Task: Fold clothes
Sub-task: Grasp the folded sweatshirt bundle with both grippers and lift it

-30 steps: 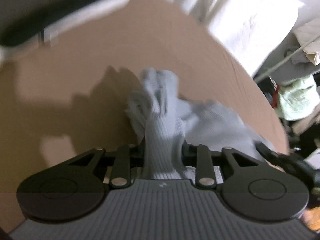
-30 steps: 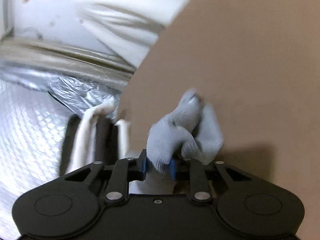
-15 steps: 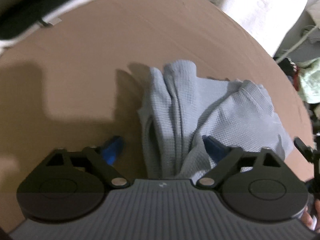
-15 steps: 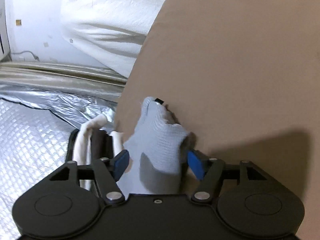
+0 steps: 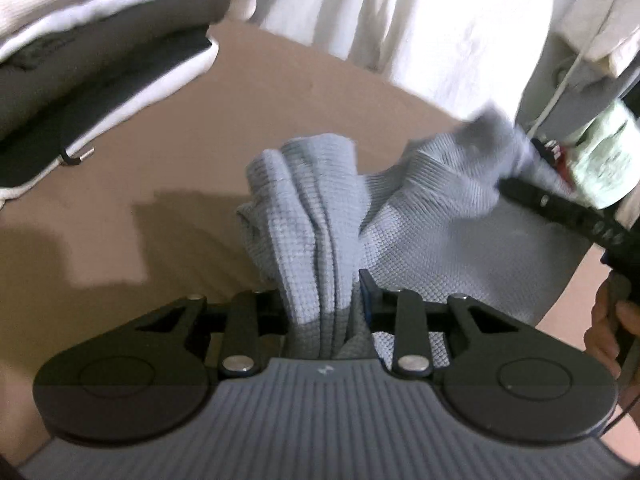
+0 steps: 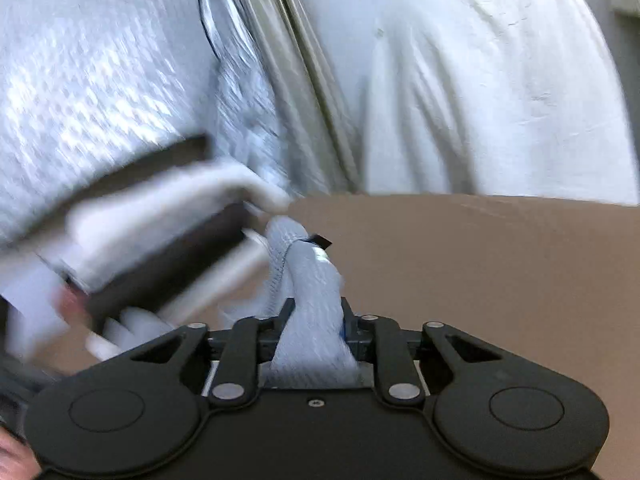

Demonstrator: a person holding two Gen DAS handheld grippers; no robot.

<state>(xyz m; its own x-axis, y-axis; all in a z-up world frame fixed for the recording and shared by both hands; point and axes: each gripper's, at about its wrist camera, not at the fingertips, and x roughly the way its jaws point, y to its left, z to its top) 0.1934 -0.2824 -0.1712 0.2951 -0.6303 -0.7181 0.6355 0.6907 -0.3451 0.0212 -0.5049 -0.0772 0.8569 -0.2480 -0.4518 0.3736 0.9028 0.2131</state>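
A light grey-blue waffle-knit garment (image 5: 420, 220) lies bunched on the brown table (image 5: 180, 160). My left gripper (image 5: 320, 296) is shut on a gathered fold of it, which rises between the fingers. My right gripper (image 6: 314, 320) is shut on another bunch of the same garment (image 6: 308, 276), with a small black tag at its tip. The right gripper's black body shows in the left wrist view (image 5: 568, 212) at the garment's far right edge, with the cloth stretched between the two grippers.
A stack of folded white and dark clothes (image 5: 80, 72) sits at the table's far left and appears blurred in the right wrist view (image 6: 160, 248). A white sheet (image 6: 480, 100) hangs behind the table. Silver quilted material (image 6: 100, 80) is at the left.
Both grippers were open around the cloth half a second ago and have now shut on it. Both views have swung upward, and the garment is lifted and stretched between them.
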